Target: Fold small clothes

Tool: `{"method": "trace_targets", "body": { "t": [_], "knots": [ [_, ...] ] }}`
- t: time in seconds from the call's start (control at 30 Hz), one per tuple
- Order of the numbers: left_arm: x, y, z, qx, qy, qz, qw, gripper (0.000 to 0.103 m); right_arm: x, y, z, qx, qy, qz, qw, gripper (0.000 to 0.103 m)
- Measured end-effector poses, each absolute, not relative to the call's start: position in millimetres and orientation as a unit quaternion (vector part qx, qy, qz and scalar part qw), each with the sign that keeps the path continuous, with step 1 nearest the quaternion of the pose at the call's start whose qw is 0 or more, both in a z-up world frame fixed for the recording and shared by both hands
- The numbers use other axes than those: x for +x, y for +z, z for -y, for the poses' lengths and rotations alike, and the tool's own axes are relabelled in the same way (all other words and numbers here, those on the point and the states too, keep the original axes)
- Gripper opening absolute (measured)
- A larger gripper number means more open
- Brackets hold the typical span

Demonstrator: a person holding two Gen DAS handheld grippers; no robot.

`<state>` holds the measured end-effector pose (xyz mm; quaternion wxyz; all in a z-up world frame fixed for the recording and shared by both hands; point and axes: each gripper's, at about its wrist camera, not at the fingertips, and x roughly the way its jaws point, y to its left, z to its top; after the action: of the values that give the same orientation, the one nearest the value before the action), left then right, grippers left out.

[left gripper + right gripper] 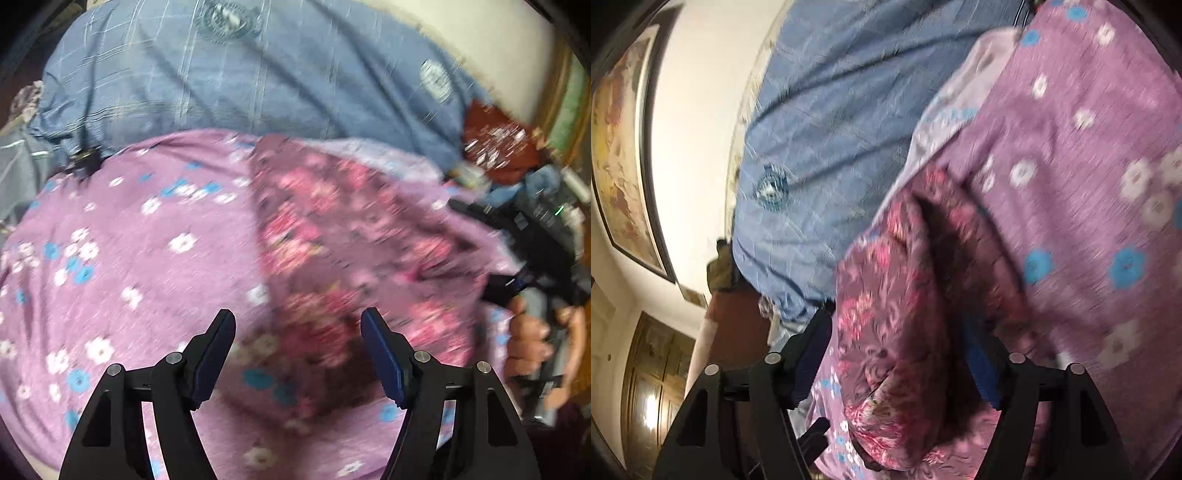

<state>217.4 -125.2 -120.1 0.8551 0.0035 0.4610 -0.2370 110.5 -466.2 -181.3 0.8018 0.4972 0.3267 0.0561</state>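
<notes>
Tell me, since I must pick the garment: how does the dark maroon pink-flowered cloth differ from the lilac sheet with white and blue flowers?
The maroon cloth is darker, smaller and lies folded on top; the lilac sheet is paler and spreads wide beneath it. Both are floral fabrics.

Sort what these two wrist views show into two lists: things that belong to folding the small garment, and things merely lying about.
Belongs to the job:
- dark pink floral garment, lying between both claws
- left claw, open
- right claw, open around a fold of the garment

Lying about:
- purple flowered sheet underneath
- blue checked quilt
- red patterned cloth
- framed picture on the wall
</notes>
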Motion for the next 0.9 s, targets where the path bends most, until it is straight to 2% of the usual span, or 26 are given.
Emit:
{"method": "trace_targets", "body": {
  "t": [0.1, 0.23, 0.3, 0.33, 0.37, 0.4, 0.5, 0.63, 0.73, 0.77, 0.8, 0.83, 0.9],
  "knots": [
    [211.0, -131.0, 133.9, 0.02, -0.216, -0.485, 0.847, 0.069, 116.9, -169.9, 446.8, 0.45, 0.04, -0.332, 0.828, 0.075],
    [212.8, -140.5, 146.7, 0.021, -0.204, -0.497, 0.843, 0.069, 118.7, -155.6, 415.2, 0.359, 0.036, -0.345, 0.867, 0.09],
    [214.8, -143.6, 151.2, 0.026, -0.202, -0.498, 0.843, 0.069, 122.4, -157.6, 404.5, 0.314, 0.01, -0.362, 0.878, 0.09],
    [219.7, -146.4, 154.9, 0.027, -0.201, -0.499, 0.843, 0.069, 124.7, -162.1, 401.6, 0.289, -0.011, -0.376, 0.88, 0.085],
    [221.1, -146.1, 156.8, 0.025, -0.201, -0.499, 0.842, 0.069, 128.2, -168.7, 399.8, 0.264, -0.029, -0.396, 0.879, 0.075],
    [222.4, -146.8, 158.7, 0.023, -0.204, -0.499, 0.842, 0.069, 130.7, -173.1, 399.4, 0.245, -0.037, -0.411, 0.877, 0.03],
    [219.7, -142.1, 159.7, 0.025, -0.212, -0.493, 0.843, 0.068, 115.5, -172.3, 412.0, 0.268, -0.034, -0.394, 0.879, 0.024],
    [217.0, -134.6, 158.6, 0.029, -0.222, -0.472, 0.853, 0.068, 73.1, -150.0, 421.6, 0.279, -0.035, -0.337, 0.899, 0.023],
    [218.8, -147.1, 163.5, 0.042, -0.225, -0.487, 0.843, 0.069, 77.1, -180.9, 441.6, 0.322, -0.049, -0.398, 0.858, 0.027],
    [219.9, -153.0, 164.2, 0.042, -0.224, -0.495, 0.839, 0.069, 79.9, -193.0, 445.9, 0.337, -0.053, -0.423, 0.839, 0.029],
    [220.9, -155.5, 163.8, 0.039, -0.225, -0.497, 0.837, 0.069, 80.9, -202.0, 449.2, 0.35, -0.05, -0.441, 0.825, 0.039],
    [221.8, -156.1, 162.3, 0.034, -0.228, -0.498, 0.836, 0.069, 77.6, -203.1, 453.3, 0.364, -0.047, -0.442, 0.819, 0.044],
    [226.6, -150.0, 158.4, 0.029, -0.233, -0.496, 0.836, 0.069, 67.1, -186.8, 464.6, 0.372, -0.069, -0.411, 0.829, 0.05]
  ]
}}
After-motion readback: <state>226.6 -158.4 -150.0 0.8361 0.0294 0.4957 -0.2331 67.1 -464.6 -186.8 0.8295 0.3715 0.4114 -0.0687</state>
